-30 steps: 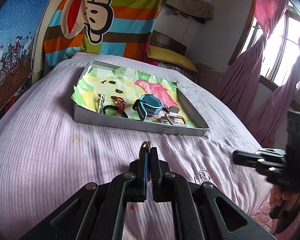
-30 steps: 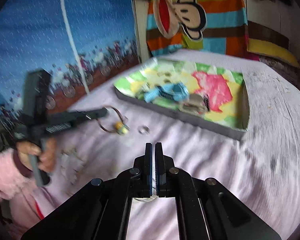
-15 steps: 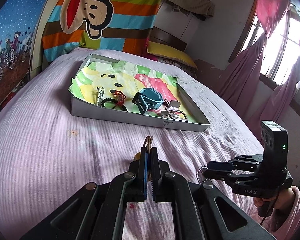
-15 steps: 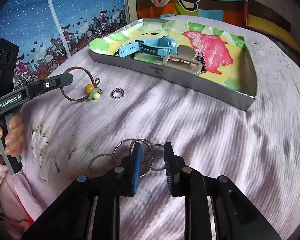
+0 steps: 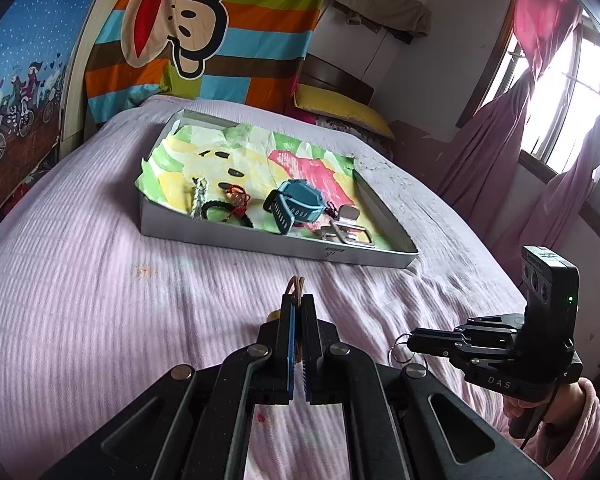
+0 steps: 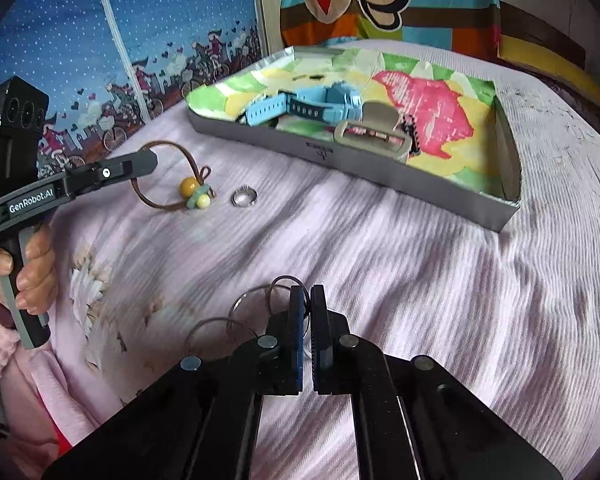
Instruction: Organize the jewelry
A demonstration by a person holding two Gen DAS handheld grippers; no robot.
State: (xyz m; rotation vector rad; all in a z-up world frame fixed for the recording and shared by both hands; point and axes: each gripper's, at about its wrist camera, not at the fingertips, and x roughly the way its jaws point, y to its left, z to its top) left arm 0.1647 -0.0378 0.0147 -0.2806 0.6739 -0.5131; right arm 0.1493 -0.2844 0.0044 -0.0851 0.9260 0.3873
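Jaws of left gripper clamped on cord bracelet; right gripper nearly closed on rings. Watch, clip, cords already laid in tray. Left on bed: bracelet, rings, small ring.
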